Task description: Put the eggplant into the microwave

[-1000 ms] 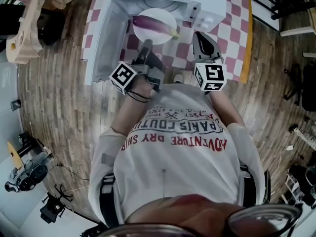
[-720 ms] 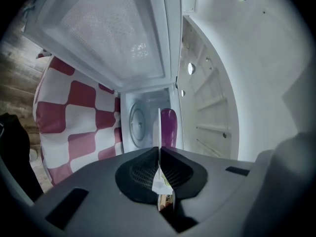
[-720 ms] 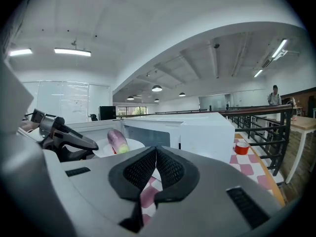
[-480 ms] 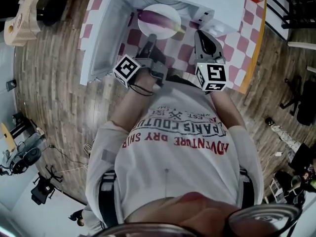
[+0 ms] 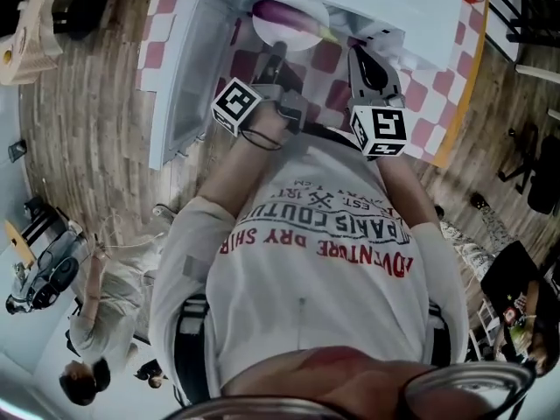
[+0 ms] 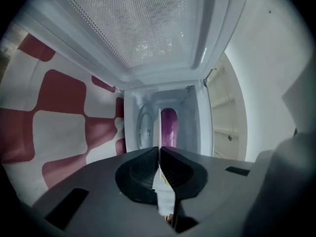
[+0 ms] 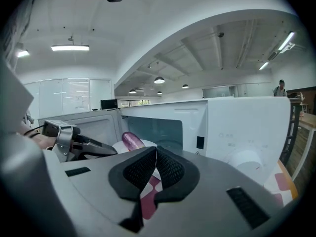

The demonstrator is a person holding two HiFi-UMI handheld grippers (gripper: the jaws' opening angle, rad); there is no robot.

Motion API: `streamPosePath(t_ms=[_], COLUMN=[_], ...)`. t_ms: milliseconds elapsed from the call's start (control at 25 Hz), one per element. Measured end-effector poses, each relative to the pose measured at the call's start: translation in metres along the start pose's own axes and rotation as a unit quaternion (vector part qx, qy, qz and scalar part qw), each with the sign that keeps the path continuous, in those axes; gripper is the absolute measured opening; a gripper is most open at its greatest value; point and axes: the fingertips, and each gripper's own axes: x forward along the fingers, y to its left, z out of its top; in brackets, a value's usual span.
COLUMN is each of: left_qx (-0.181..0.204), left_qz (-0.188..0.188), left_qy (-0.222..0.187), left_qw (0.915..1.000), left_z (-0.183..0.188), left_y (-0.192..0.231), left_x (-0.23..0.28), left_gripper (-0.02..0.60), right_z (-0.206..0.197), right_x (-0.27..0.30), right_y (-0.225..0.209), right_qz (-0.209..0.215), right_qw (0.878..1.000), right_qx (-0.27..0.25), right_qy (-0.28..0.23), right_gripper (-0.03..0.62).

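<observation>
Left tongs (image 6: 159, 151) pinch the plate (image 5: 273, 31) (eggplant (image 5: 284, 13) atop, just ahead); right tongs (image 7: 155, 155) closed, empty.

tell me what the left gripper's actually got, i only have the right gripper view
Observer: In its own view the left gripper is shut on the thin white rim of the plate.
Operator: is the eggplant in the microwave yet
Observer: Not quite. In the head view the eggplant lies across the plate right at the mouth of the microwave. The plate's near part is outside, over the checked cloth.
Operator: am i clear of it on my side
Observer: Yes. From above, the right gripper sits to the plate's right with a gap, touching neither plate nor eggplant.
</observation>
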Motion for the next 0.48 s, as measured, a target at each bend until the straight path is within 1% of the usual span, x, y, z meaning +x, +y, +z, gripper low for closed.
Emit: streamPosePath(t_ms=[160,320,480], left_qx=[0.004,-0.003,-0.004], left_qz=[0.001,0.016,0.021], left_qy=[0.006,0.010,0.018], left_qw=[1.0000,0.9998,0.9996], left_z=[0.010,0.018,0.021], left_y=[0.016,0.033,0.040], left_x=[0.016,0.031,0.044], left_gripper=[0.032,0.032,0.032], right_z=[-0.006,-0.015,-0.020], right_x=[0.015,0.028,0.037], right_y=[0.004,0.005,0.005], right_qz=[0.012,0.009,0.008], right_qw=[1.000,1.000,0.999], right_qx=[0.025,0.023,0.023], right_qy=[0.005,0.019,0.028], right_gripper=[0.026,0.026,0.026])
